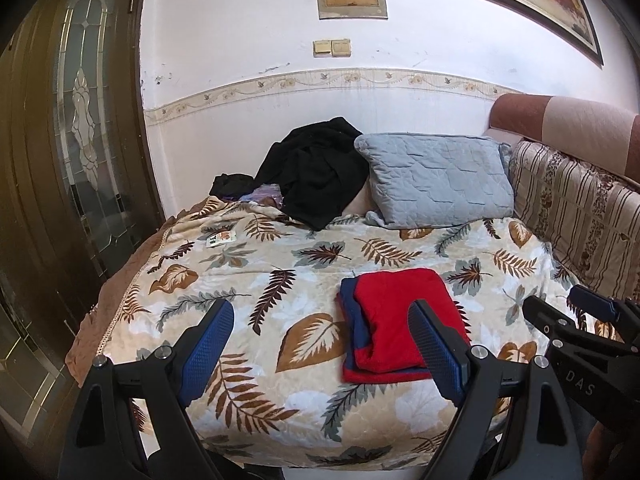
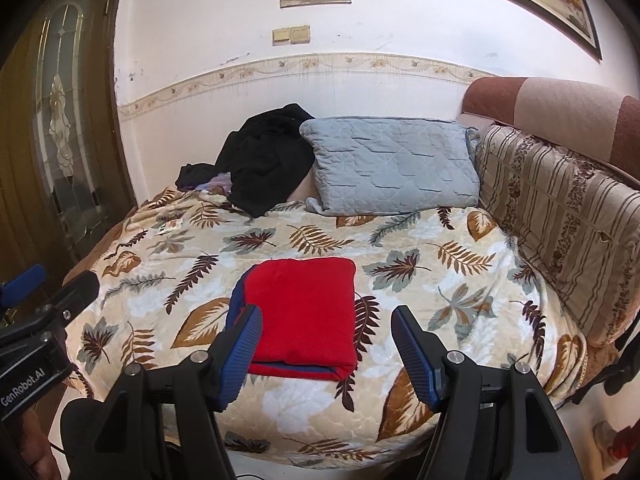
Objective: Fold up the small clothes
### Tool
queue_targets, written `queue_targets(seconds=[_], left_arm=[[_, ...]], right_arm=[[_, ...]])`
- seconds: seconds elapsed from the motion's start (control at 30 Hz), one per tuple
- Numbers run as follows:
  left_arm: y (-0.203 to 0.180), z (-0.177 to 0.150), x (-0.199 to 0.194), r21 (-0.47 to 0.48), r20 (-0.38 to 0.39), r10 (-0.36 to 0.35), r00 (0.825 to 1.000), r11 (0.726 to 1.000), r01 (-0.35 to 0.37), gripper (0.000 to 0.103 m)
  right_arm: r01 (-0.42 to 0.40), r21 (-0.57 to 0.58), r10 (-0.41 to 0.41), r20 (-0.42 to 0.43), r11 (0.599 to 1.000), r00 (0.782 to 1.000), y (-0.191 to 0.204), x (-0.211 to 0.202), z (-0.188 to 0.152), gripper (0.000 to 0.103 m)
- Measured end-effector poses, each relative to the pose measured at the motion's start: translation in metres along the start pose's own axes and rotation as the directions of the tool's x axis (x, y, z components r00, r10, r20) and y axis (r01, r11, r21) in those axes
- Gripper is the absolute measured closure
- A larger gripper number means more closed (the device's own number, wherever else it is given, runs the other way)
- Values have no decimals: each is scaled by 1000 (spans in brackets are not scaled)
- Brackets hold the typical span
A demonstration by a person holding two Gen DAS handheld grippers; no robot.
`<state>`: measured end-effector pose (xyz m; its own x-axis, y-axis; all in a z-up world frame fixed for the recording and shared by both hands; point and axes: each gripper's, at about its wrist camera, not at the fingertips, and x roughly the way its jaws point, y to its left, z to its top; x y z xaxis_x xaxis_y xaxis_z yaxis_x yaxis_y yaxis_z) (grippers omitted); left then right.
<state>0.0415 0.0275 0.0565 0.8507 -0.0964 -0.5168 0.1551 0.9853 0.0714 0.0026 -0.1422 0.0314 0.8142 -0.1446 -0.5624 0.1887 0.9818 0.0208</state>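
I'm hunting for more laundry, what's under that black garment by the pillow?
A bit of purple cloth peeks out beneath the black garment, on the leaf-print blanket. Anything deeper is covered.

The folded red garment (image 2: 304, 308) looks like soft, matt fleece cloth, lying on a plush leaf-print blanket (image 2: 420, 280). The grey pillow (image 2: 392, 164) is quilted, stitched fabric; the gripper pads (image 1: 210, 344) are blue textured rubber on matt black plastic with shiny metal screws

I held my left claw (image 1: 322, 322) and right claw (image 2: 326, 328) side by side, tilted downward, jaws apart, gripping nothing.
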Motion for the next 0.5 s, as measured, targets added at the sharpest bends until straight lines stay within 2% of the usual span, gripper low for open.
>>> queue_targets(seconds=[0.5], left_arm=[[-14,3,19,23,-9,-15,1000,1000,15,14]], right_arm=[[-23,23,23,-30,999,999,-10,31,5,32]])
